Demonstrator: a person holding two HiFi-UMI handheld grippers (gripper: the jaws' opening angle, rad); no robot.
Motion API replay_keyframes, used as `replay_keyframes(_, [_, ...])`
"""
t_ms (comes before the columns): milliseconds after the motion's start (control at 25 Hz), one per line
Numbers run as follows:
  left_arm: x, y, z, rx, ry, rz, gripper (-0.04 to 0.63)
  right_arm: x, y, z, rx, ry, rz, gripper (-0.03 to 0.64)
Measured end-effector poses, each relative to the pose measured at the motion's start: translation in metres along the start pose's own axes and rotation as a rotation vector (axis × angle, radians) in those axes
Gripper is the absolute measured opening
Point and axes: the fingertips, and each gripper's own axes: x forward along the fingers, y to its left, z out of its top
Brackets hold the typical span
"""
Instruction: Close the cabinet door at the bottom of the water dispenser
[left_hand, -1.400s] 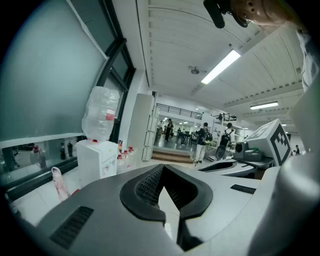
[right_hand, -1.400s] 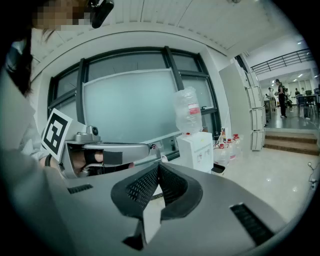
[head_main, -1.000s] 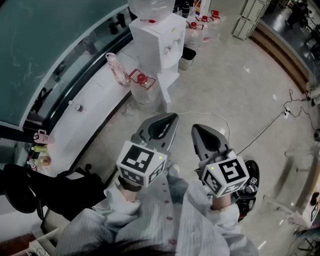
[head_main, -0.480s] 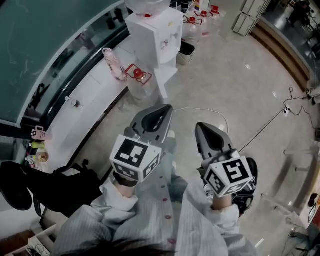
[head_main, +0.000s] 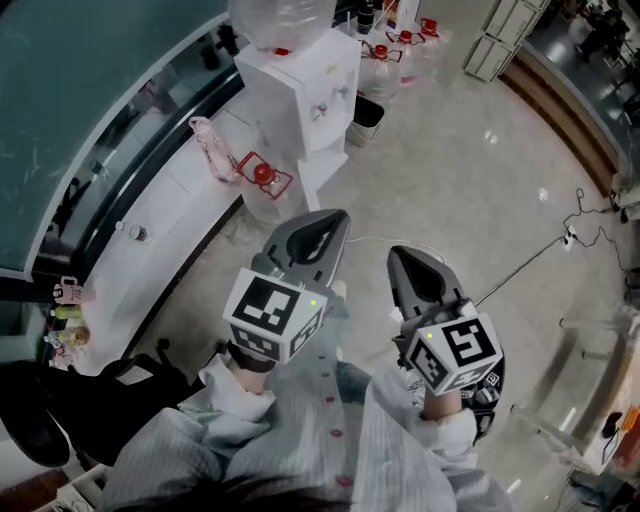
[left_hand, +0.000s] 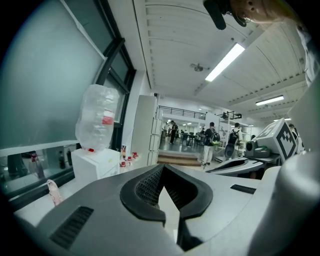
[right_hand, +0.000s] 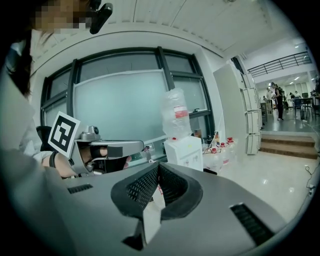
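The step in hand is, by my judgement, the approach. Both grippers are well short of the white box-shaped water dispenser (head_main: 300, 70), which stands on the floor against the white window ledge (head_main: 150, 240). The left gripper (head_main: 338, 216) has its jaws pressed together with nothing between them, and the right gripper (head_main: 396, 254) looks the same in its own view.

The task's thing, the white flat cabinet door (head_main: 322, 178), stands swung out from the dispenser's lower front, over the floor. It is small in the head view, so I cannot say for sure which edge carries the hinge.

To do this well, come nearer and much lower. Set one gripper's closed tip flat on the door's outer face near its free edge, then push it round until it sits flush. Closed jaws suit a push, so there is no need to open them. Keep clear of the clear plastic jug with a red cap (head_main: 262, 185), which sits on the floor just beside the open door, and of the thin white cable (head_main: 520, 265) lying across the floor.

As for containers, a clear plastic water bottle (head_main: 280, 15) sits inverted on top of the dispenser, its level not readable. A black bin (head_main: 365, 112) stands beside the dispenser's far side, contents unseen. More clear jugs with red caps (head_main: 395, 50) stand beyond it. The cabinet's inside is hidden.
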Motion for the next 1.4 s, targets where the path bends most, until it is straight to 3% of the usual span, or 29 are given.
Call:
replay_keyframes(360, [0.081,0.077,0.033,0.017,0.006,0.014,0.011,0.083,-0.071,0.047,0.012,-0.023,-0.017,0.014])
replay_keyframes(840, [0.131,0.143,0.025,-0.043,0.048,0.054,0.011,0.163,-0.117,0.058,0.025,0.052,0.006,0.014])
replay_keyframes(1120, [0.169,0.169,0.029,-0.078,0.05,0.13,0.011,0.204,-0.147,0.07,-0.004,0.09,0.095,0.014])
replay_keyframes(1400, [0.216,0.191,0.037,-0.122,0.033,0.282,0.011,0.242,-0.193,0.087,-0.059,0.124,0.244,0.014])
